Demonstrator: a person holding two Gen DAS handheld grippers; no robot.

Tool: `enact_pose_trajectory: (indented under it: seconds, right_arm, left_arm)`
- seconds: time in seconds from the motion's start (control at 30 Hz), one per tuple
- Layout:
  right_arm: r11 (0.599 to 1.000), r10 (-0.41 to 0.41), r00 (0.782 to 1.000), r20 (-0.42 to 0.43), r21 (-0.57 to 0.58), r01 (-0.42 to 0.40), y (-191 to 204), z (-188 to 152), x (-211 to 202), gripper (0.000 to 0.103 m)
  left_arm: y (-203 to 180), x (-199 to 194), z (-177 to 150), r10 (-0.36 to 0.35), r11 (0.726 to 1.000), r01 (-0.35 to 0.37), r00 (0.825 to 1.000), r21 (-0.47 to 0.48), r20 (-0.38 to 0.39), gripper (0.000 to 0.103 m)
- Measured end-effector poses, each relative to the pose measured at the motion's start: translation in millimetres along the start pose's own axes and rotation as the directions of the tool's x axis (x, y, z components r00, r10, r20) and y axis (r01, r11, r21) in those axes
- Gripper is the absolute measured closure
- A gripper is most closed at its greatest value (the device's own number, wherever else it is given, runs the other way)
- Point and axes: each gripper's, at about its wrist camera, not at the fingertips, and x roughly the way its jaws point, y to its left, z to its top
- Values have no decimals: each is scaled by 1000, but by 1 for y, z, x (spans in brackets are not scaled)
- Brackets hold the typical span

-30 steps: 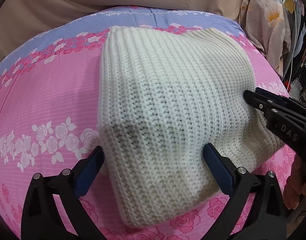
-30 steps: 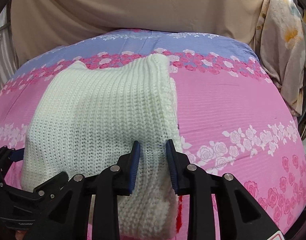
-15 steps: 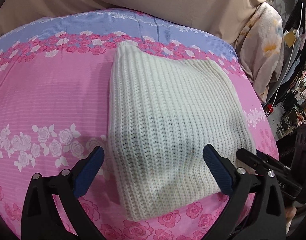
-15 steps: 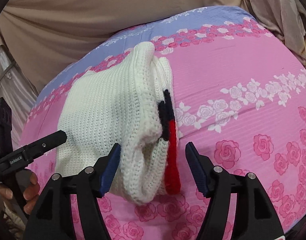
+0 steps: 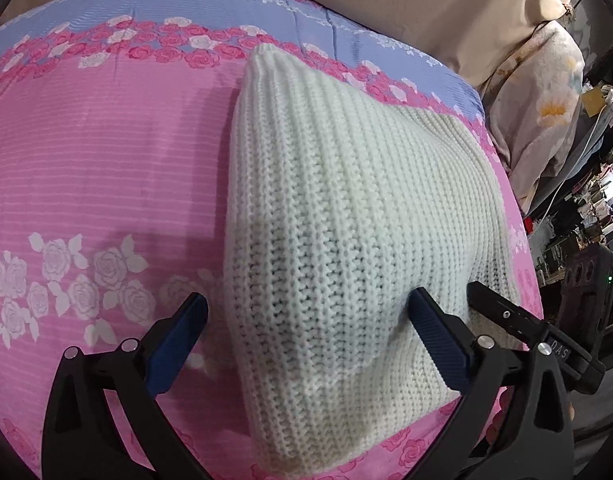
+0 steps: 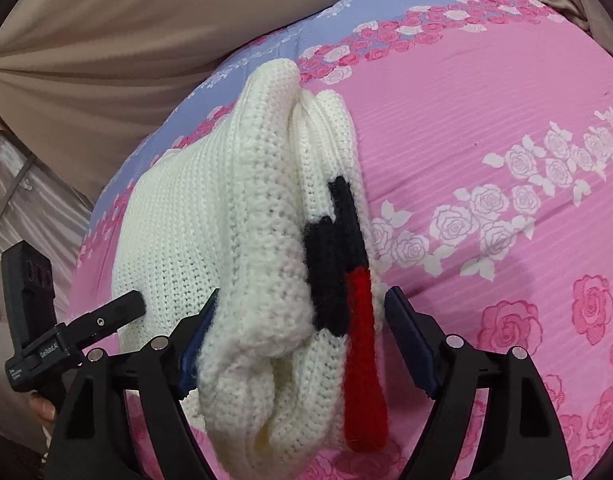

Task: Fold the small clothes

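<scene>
cream knitted sweater (image 5: 346,240) lies folded on the pink floral sheet (image 5: 106,184); left gripper (image 5: 306,344) gapes wide, right gripper (image 6: 302,340) has just been opening, both astride it

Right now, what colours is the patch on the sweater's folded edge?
Black above red, on the white knit sweater; the patch shows best in the right wrist view.

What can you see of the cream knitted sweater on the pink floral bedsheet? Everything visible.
The cream knitted sweater is chunky ribbed wool-like knit, folded into a thick bundle lying on the pink floral bedsheet. Layered edges show at its right side, with a black and red knitted patch. The right gripper, jaws just opened, straddles that edge without pressing. The left gripper stands open over the near end.
</scene>
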Motion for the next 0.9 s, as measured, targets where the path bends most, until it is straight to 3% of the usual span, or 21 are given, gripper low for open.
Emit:
enact_pose_trajectory:
  seconds: [0.2, 0.3, 0.33, 0.37, 0.43, 0.53, 0.63, 0.77, 0.83, 0.9]
  right_arm:
    - [1000, 27, 1000, -13, 10, -27, 2, 6, 9, 17]
    - [1000, 25, 1000, -4, 10, -25, 4, 9, 13, 22]
    - [999, 32, 999, -2, 9, -32, 5, 8, 12, 34]
    - [999, 47, 999, -1, 8, -47, 8, 10, 12, 40]
    - [998, 60, 998, 23, -4, -60, 13, 11, 4, 55]
    - [995, 92, 993, 78, -32, -90, 25, 16, -16, 61]
    - [990, 119, 982, 150, -91, -106, 46, 21, -44, 63]
    - [977, 135, 953, 272, -195, -82, 79, 27, -90, 63]
    - [966, 160, 925, 344, -246, -75, 97, 30, -114, 63]
    - [949, 195, 886, 421, -308, -63, 117, 33, -137, 63]
  left_arm:
    - [-5, 13, 8, -71, 997, 71, 997, -1, -22, 5]
    - [-7, 15, 11, -71, 997, 72, 997, 8, -22, 7]
    - [-7, 13, 12, -76, 997, 76, 997, 2, -21, 13]
    - [-7, 10, 13, -78, 997, 79, 997, 4, -18, 18]
    - [-10, -1, 16, -87, 996, 87, 996, 31, 2, 43]
    - [-17, -21, 22, -117, 990, 114, 993, 83, 32, 57]
    - [-30, -45, 29, -160, 979, 148, 984, 141, 77, 60]
    - [-49, -92, 40, -235, 952, 193, 958, 239, 164, 60]
    - [-58, -116, 46, -261, 938, 193, 940, 287, 222, 60]
    - [-65, -146, 50, -288, 922, 181, 910, 341, 297, 60]
